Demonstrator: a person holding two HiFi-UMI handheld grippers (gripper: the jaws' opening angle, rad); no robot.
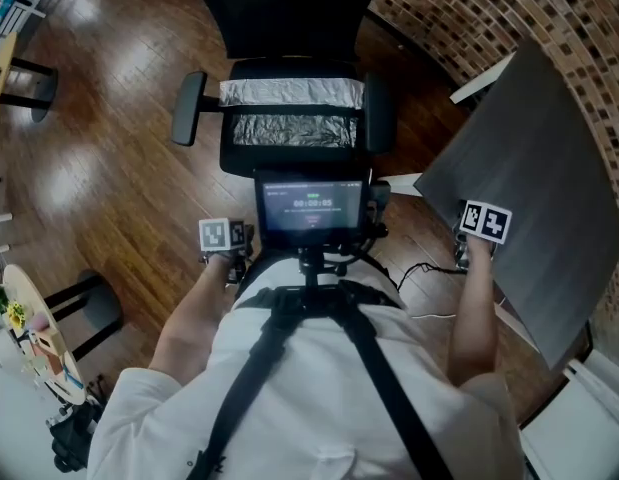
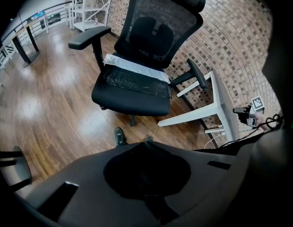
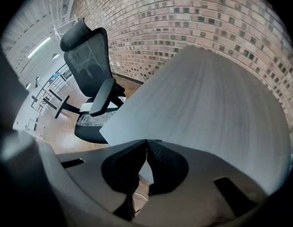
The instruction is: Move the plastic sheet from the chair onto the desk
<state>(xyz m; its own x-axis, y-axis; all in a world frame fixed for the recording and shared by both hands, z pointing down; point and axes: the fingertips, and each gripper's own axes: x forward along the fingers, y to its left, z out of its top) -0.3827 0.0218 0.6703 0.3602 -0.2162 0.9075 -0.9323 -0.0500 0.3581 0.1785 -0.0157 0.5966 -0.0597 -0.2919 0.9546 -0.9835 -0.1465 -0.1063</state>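
Observation:
The plastic sheet [image 1: 292, 113] is crinkled and silvery-clear and lies across the seat of the black office chair [image 1: 289, 28]; I also see the sheet [image 2: 134, 77] in the left gripper view and a strip of the sheet [image 3: 92, 119] in the right gripper view. The grey-topped desk [image 1: 529, 178] stands to the right on white legs [image 2: 217, 105]. My left gripper [image 1: 227, 240] hangs short of the chair's front, its jaws shut and empty [image 2: 147, 143]. My right gripper [image 1: 484, 223] is at the desk's near edge, over the desk top [image 3: 208, 103], with its jaws [image 3: 146, 143] shut on nothing.
A brick wall [image 1: 459, 18] runs behind the desk and chair. The floor is glossy wood [image 1: 99, 118]. A screen [image 1: 311, 208] is mounted on my chest harness. Cables [image 1: 424, 268] lie on the floor by the desk. Black stool bases [image 1: 84, 308] stand at the left.

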